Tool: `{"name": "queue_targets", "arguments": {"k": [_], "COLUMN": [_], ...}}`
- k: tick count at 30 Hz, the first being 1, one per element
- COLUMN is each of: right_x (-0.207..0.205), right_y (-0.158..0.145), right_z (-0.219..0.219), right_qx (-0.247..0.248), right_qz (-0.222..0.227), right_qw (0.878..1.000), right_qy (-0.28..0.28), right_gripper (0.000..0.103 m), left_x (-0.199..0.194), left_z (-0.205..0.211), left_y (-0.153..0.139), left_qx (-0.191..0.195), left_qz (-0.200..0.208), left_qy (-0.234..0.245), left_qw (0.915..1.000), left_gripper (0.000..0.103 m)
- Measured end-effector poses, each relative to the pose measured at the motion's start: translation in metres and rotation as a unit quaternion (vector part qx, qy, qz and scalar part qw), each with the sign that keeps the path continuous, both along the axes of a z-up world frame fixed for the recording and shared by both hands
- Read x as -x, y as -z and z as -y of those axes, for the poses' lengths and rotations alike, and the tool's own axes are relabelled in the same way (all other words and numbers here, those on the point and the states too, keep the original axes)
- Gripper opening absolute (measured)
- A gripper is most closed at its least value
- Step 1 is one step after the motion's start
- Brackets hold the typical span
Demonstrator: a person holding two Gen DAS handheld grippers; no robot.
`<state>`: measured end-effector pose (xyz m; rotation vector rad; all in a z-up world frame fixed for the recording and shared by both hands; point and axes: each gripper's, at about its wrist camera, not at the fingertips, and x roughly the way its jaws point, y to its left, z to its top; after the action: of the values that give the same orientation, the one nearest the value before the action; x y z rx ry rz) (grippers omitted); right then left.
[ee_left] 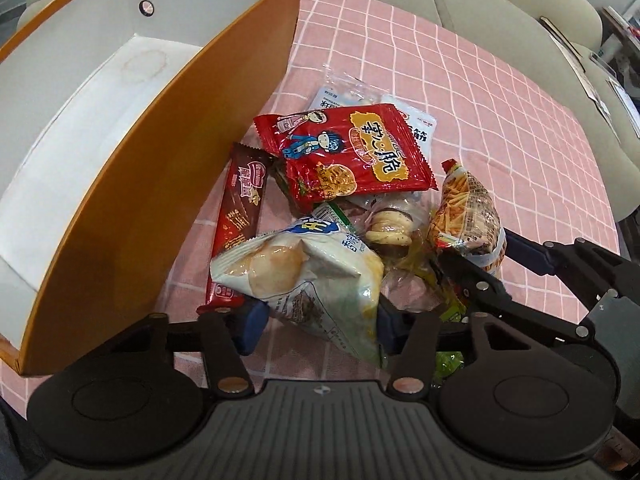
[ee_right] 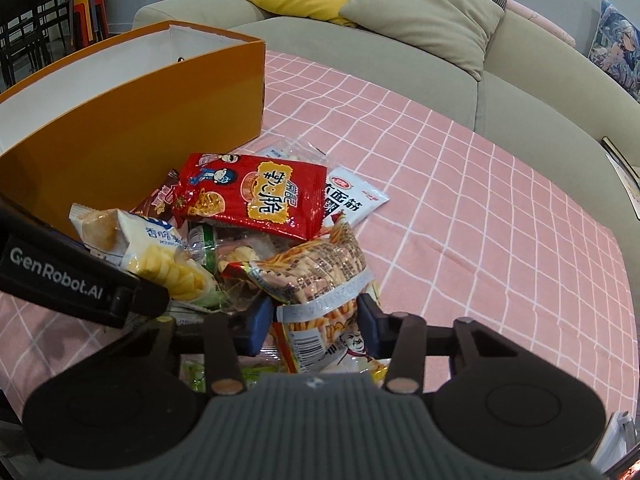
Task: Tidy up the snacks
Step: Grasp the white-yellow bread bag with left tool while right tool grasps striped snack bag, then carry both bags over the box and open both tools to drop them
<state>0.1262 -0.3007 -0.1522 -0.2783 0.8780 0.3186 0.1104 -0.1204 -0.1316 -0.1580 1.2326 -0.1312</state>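
The snacks lie heaped on the pink checked cloth [ee_right: 460,184], just right of the open orange box [ee_left: 168,184] they are probably meant for. The left gripper [ee_left: 316,324] pinches a white cracker bag [ee_left: 304,268] and the right gripper [ee_right: 316,320] a chip-stick packet [ee_right: 320,276], one each. A red packet [ee_left: 344,152] and a brown bar [ee_left: 240,208] crowd the heap, and the box's near wall must be cleared.
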Motion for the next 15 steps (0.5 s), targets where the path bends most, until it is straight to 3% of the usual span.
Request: {"name": "queue_targets", "arguments": {"k": [3, 15], "right_x": [0.001, 0.021], "right_y": [-0.003, -0.032], "right_z": [-0.002, -0.006], "right_qx": [0.004, -0.015], "right_qz": [0.000, 0.002], "right_qw": [1.000, 1.000], "right_qy": [-0.002, 0.016], "right_gripper": [0.036, 0.034], "left_x": [0.001, 0.022], "left_z": [0.002, -0.002], "left_y": [-0.003, -0.036], "left_qx": [-0.007, -0.033], "left_qz": [0.007, 0.057], "left_qy": [0.011, 0.052], "left_qw": [0.9999, 0.9965], "left_gripper": [0.047, 0.043]}}
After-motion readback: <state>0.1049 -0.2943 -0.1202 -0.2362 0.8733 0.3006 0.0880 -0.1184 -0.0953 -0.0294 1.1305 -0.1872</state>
